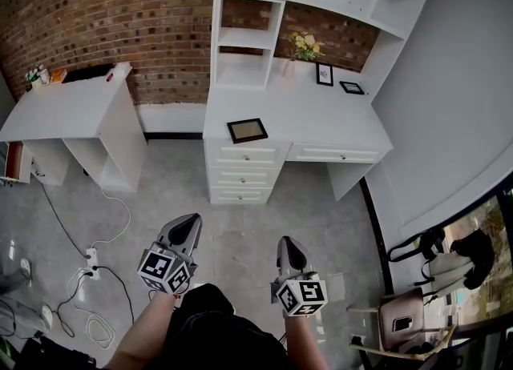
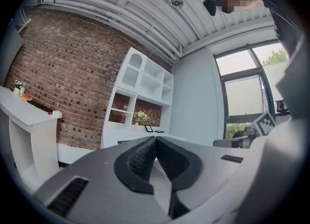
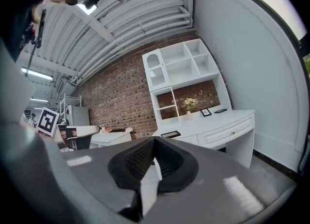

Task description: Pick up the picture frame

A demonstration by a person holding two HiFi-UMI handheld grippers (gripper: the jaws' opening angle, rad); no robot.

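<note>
The picture frame [image 1: 247,130], dark-rimmed with a brownish picture, lies flat on the white desk [image 1: 321,116] near its front left edge. It shows small and far off in the right gripper view [image 3: 170,134] and as a dark sliver in the left gripper view [image 2: 121,141]. Both grippers are held out level over the grey floor, well short of the desk and pointing toward it. My left gripper [image 1: 188,223] [image 2: 155,139] has its pads pressed together with nothing between them. My right gripper [image 1: 288,244] [image 3: 154,139] is shut and empty too.
A small upright frame [image 1: 324,74], a flat one [image 1: 351,87] and a vase of flowers [image 1: 304,45] stand at the desk's back under white shelves. A second white desk [image 1: 72,108] is at the left. Cables and a power strip [image 1: 92,260] lie on the floor, and a chair [image 1: 405,312] stands at the right.
</note>
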